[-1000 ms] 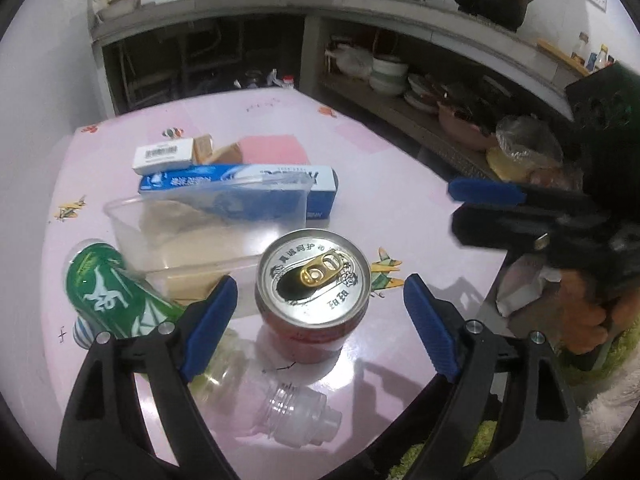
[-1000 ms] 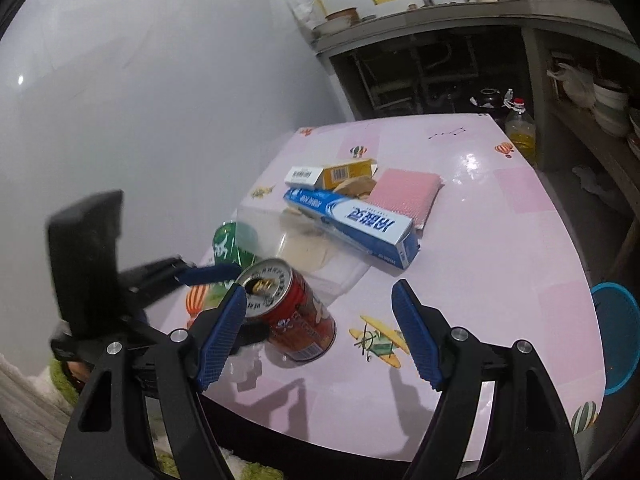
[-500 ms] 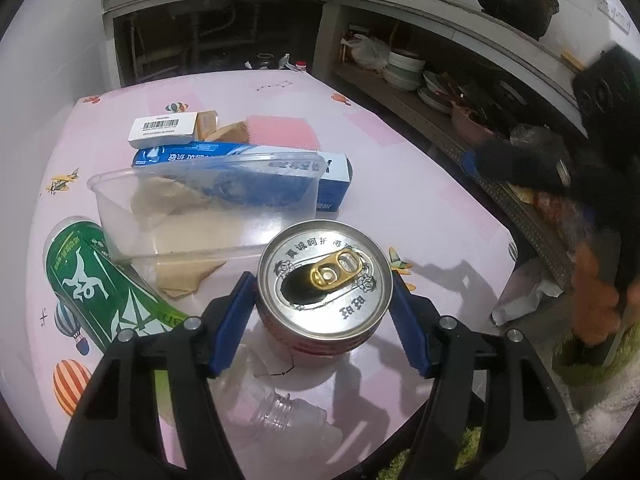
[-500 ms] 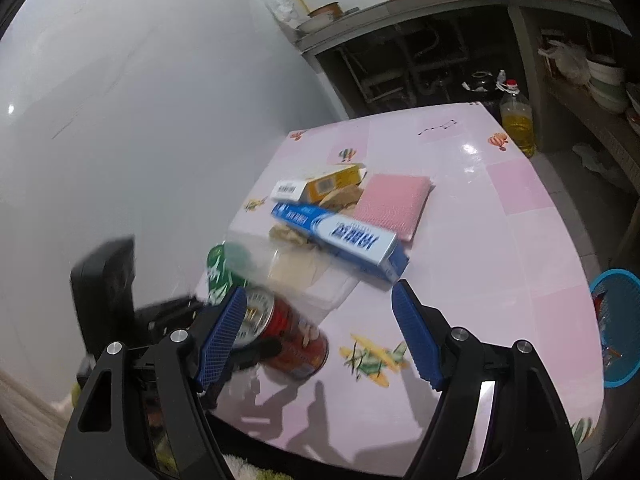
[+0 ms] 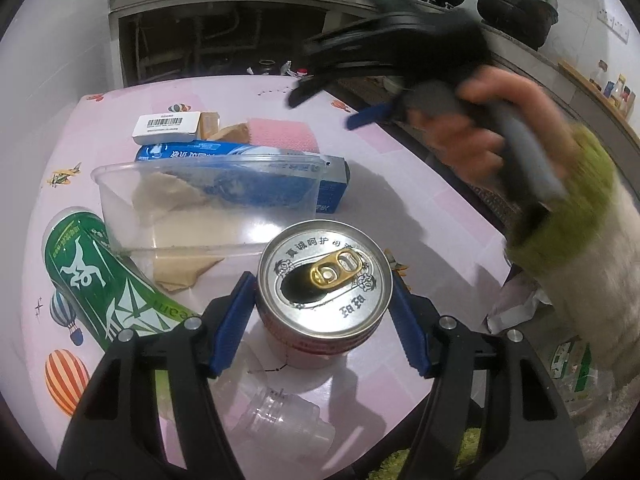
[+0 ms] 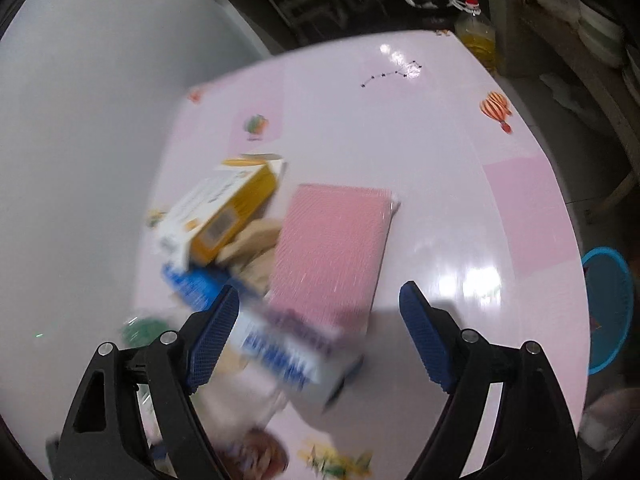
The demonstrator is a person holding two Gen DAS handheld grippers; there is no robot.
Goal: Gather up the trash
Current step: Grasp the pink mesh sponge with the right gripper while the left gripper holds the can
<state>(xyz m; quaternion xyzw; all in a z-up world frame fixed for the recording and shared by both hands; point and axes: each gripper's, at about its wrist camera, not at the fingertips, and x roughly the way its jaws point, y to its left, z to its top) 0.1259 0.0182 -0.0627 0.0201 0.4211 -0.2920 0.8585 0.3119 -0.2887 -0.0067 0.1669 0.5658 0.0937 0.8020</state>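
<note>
We find the left gripper [image 5: 324, 320] clamped on the upright red can [image 5: 324, 280], at six o'clock of the table [image 5: 400, 200]. The right gripper [image 6: 320, 332], jaws opening and empty, hovers over the blue box [image 6: 288, 348]. We advise lifting the can level to avoid spilling.

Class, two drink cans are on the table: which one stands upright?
The red can, standing between the left gripper's blue pads with its opened top showing; the green can lies on its side.
</note>
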